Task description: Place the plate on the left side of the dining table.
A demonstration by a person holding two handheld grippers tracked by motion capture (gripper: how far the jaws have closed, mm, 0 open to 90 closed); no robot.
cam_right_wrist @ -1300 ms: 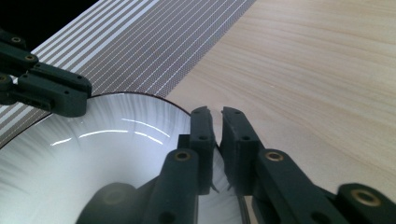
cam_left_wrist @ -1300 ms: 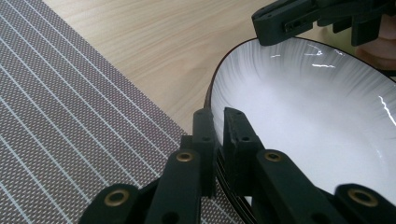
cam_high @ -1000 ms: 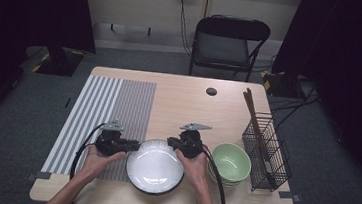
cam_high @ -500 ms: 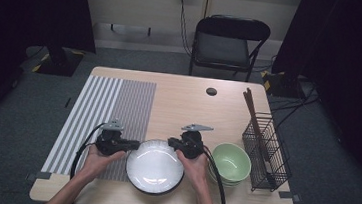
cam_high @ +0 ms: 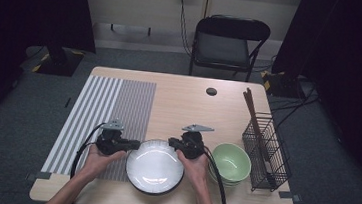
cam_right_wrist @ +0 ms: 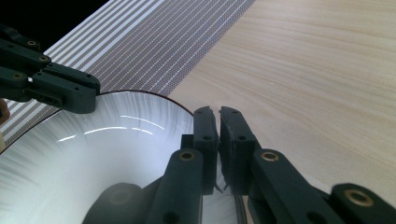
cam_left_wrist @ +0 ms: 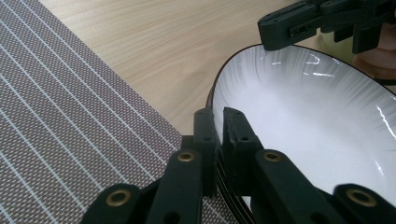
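Observation:
A white plate with a dark rim (cam_high: 155,167) lies near the table's front edge, between my two grippers. My left gripper (cam_high: 133,145) is shut on its left rim. Its jaws have just been closing, and the left gripper view has the rim (cam_left_wrist: 212,100) pinched between them at the left gripper (cam_left_wrist: 218,114). My right gripper (cam_high: 172,142) is shut on the far right rim. In the right gripper view the right gripper (cam_right_wrist: 218,112) clamps the plate (cam_right_wrist: 93,154) at its edge. Each view also catches the other gripper across the plate.
A stack of green bowls (cam_high: 231,162) stands just right of the plate. Beyond it is a black wire rack (cam_high: 267,150) holding chopsticks (cam_high: 251,111). A striped placemat (cam_high: 108,110) covers the table's left part. A small black disc (cam_high: 211,91) lies at the back. A chair (cam_high: 230,41) stands behind.

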